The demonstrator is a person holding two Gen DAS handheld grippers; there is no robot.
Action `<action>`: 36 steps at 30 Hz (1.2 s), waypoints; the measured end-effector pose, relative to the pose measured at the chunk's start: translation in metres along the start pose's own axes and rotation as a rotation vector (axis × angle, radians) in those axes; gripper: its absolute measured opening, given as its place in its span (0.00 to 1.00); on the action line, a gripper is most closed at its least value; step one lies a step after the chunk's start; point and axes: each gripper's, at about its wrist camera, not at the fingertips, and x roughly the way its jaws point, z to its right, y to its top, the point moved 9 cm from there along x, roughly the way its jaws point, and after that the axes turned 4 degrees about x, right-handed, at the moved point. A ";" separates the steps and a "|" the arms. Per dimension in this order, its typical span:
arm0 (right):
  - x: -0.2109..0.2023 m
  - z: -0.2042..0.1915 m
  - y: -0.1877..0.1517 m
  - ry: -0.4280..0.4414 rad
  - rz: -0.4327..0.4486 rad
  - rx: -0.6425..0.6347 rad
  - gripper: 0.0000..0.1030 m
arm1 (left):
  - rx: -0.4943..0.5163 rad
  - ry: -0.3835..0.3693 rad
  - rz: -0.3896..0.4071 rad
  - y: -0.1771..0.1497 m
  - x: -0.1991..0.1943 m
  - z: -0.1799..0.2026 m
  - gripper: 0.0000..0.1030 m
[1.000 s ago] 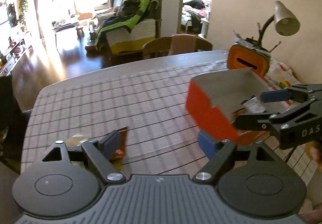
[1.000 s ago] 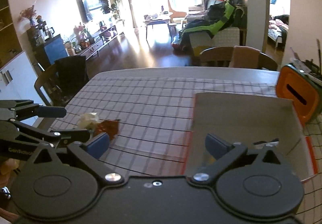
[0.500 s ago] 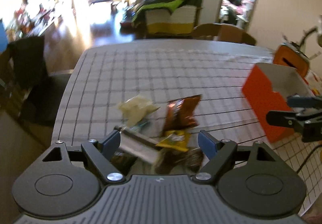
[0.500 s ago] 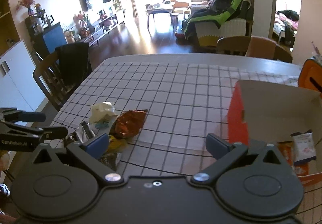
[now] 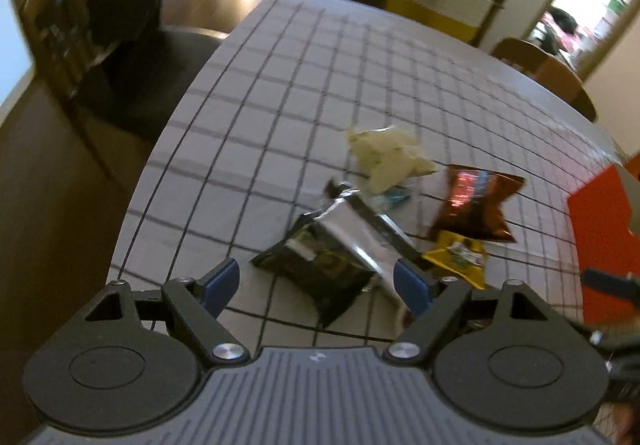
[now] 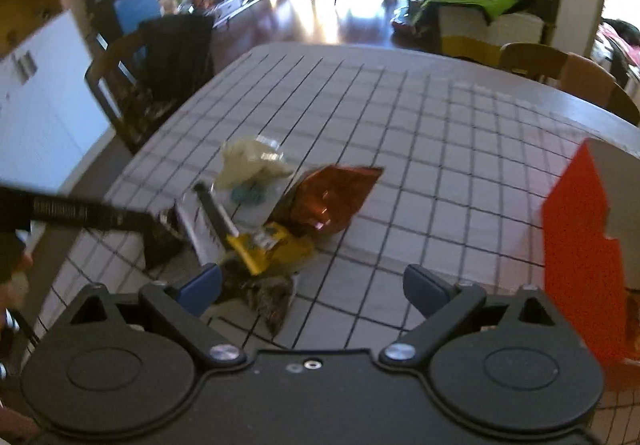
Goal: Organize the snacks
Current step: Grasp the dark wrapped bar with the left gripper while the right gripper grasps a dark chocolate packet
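A pile of snack packets lies on the checked tablecloth: a black packet [image 5: 316, 269], a silver packet [image 5: 360, 233], a yellow packet [image 5: 460, 257], a brown foil packet [image 5: 476, 205] and a pale crumpled packet [image 5: 384, 157]. My left gripper [image 5: 316, 283] is open and empty, just above the black packet. In the right wrist view the pile shows the brown packet [image 6: 328, 197], the yellow packet [image 6: 268, 245] and the pale packet [image 6: 248, 165]. My right gripper [image 6: 312, 287] is open and empty, near the pile's front. The orange box [image 6: 580, 245] stands to the right.
The orange box also shows at the right edge of the left wrist view [image 5: 600, 229]. A dark chair [image 6: 160, 61] stands at the table's left side and a wooden chair [image 6: 568, 73] at the far side. The table edge [image 5: 160, 141] curves close on the left.
Both grippers have swung left from the orange box toward the snack pile and come down closer to it. The left gripper now hangs over the black packet. Both stay open.
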 end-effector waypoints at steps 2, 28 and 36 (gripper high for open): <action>0.007 -0.004 -0.005 0.005 -0.018 -0.017 0.91 | -0.044 0.005 -0.024 -0.002 0.006 -0.007 0.82; 0.064 -0.028 -0.020 0.117 -0.148 -0.057 0.61 | -0.333 -0.022 -0.177 -0.001 0.051 -0.020 0.61; 0.062 -0.027 -0.020 0.117 -0.126 -0.038 0.47 | -0.290 0.011 -0.168 -0.003 0.049 -0.018 0.36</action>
